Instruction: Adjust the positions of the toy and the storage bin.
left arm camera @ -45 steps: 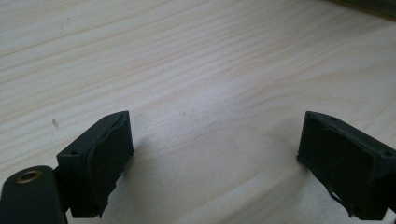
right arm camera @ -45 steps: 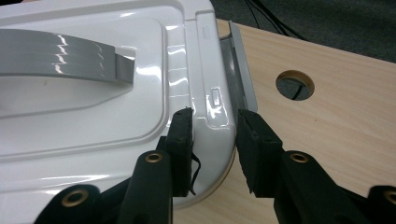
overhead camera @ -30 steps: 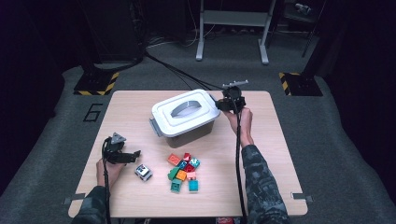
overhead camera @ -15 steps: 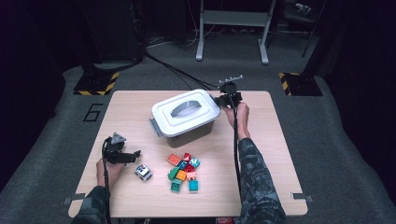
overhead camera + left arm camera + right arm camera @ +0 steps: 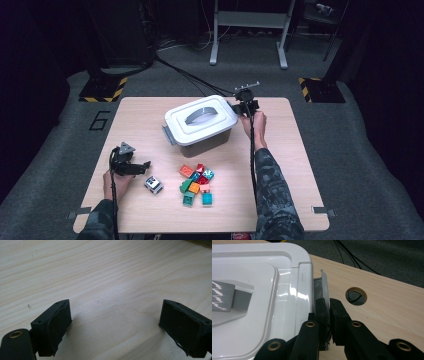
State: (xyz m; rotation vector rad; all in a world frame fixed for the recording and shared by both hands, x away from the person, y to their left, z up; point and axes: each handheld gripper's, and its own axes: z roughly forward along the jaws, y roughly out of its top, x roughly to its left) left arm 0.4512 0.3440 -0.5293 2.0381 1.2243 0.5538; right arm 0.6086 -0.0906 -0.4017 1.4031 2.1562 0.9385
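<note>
Grey carpet floor around a pale wood desk (image 5: 280,200) at frame centre, dark stands and cables behind in the upper part. Lower left of the high view: left tool (image 5: 142,165) held low over bare wood, jaws spread wide with nothing between them; the left gripper view shows only wood grain between the two black pads (image 5: 53,326). Just right of it sits a small grey-and-white block (image 5: 154,184). Further right, lower centre, a loose cluster of coloured blocks (image 5: 197,184), red, orange, green and teal, touching one another. Above them, centre of the frame, a white lidded box (image 5: 200,122) with a grey handle (image 5: 199,115) on the lid. At the box's right end the right tool (image 5: 239,107) has just been closing and is now pinching the grey latch (image 5: 325,287), which stands up beside the lid edge, pads pressed on it from both sides. Right of the latch, a round hole (image 5: 356,294) in the desk.
</note>
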